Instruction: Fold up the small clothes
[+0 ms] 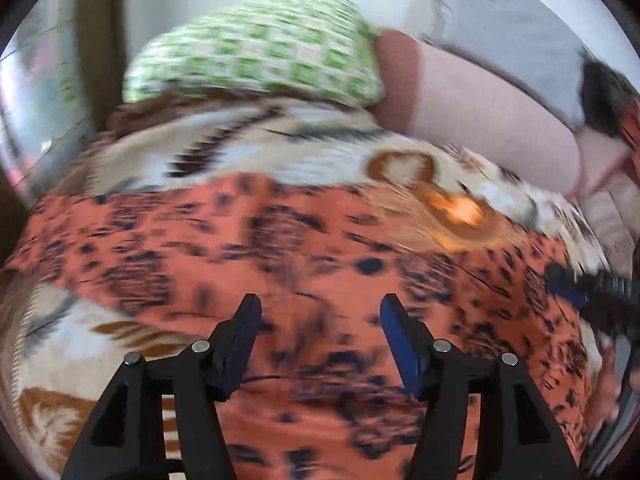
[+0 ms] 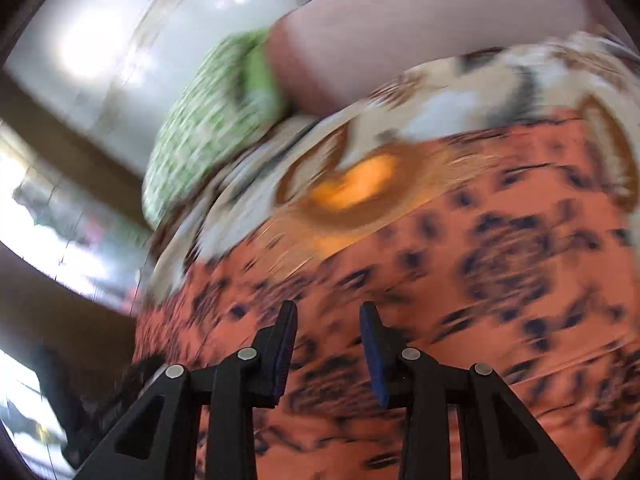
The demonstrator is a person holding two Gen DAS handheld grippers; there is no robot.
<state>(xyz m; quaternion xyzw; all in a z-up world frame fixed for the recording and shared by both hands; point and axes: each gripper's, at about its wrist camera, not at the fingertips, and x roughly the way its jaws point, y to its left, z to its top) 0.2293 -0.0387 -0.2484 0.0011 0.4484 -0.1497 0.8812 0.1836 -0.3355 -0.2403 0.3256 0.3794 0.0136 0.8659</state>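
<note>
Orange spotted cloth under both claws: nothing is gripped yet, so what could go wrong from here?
1. Both views are motion-blurred, so the cloth's edge is hard to find; the open left claw could pinch mid-fabric.
2. The orange spotted cloth lies on a patterned blanket; the open right claw might grab both layers.
3. A green checked pillow sits close behind; a far fold could bump it.

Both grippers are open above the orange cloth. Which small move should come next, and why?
Probably lower the left gripper onto the orange cloth and close on an edge. Both it and the right gripper are open and hold nothing, and the cloth lies spread on the patterned blanket. The frames are blurred, so I cannot tell where the nearest edge is.
</note>
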